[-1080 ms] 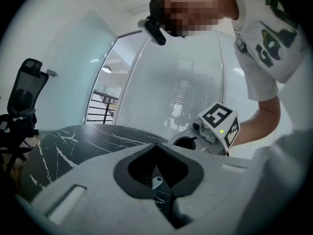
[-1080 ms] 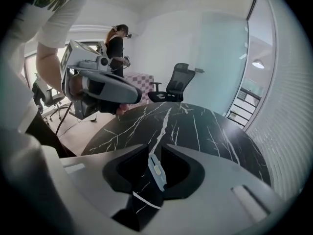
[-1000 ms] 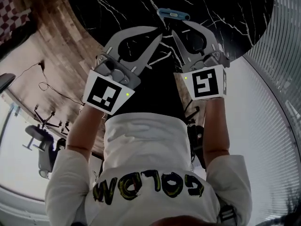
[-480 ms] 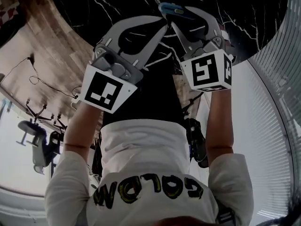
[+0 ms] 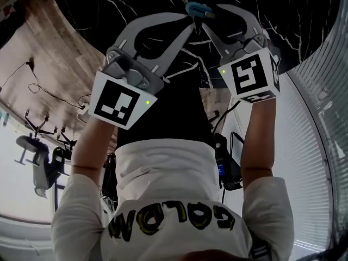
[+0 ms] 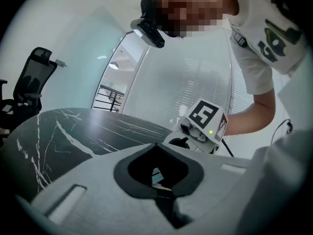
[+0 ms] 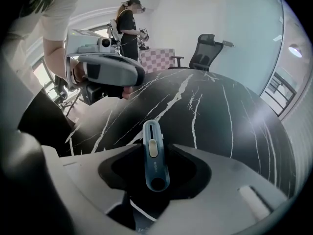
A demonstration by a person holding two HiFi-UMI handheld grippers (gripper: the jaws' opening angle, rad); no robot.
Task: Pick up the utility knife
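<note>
The utility knife (image 7: 154, 156), blue-grey with a pale slider, lies flat on the black marble table (image 7: 220, 111). My right gripper (image 7: 153, 143) points steeply down over it. Its jaws are opening, the knife's body lies in the gap between them, and the pads do not press on it. In the head view the knife (image 5: 198, 9) shows at the right gripper (image 5: 207, 16) tips. My left gripper (image 5: 188, 27) is shut on nothing, its tips just left of the knife. In the left gripper view, the left gripper (image 6: 156, 146) hides most of the table (image 6: 73, 131).
The round table's edge (image 5: 109, 53) runs close to my body, with wood floor (image 5: 54, 42) and cables (image 5: 38, 86) beyond it. An office chair (image 7: 205, 50) and a standing person (image 7: 129, 23) are past the far side. Another chair (image 6: 32, 82) stands left.
Both grippers came down toward the table. The right jaws spread wider and now straddle the knife, which earlier lay just past their tips.
</note>
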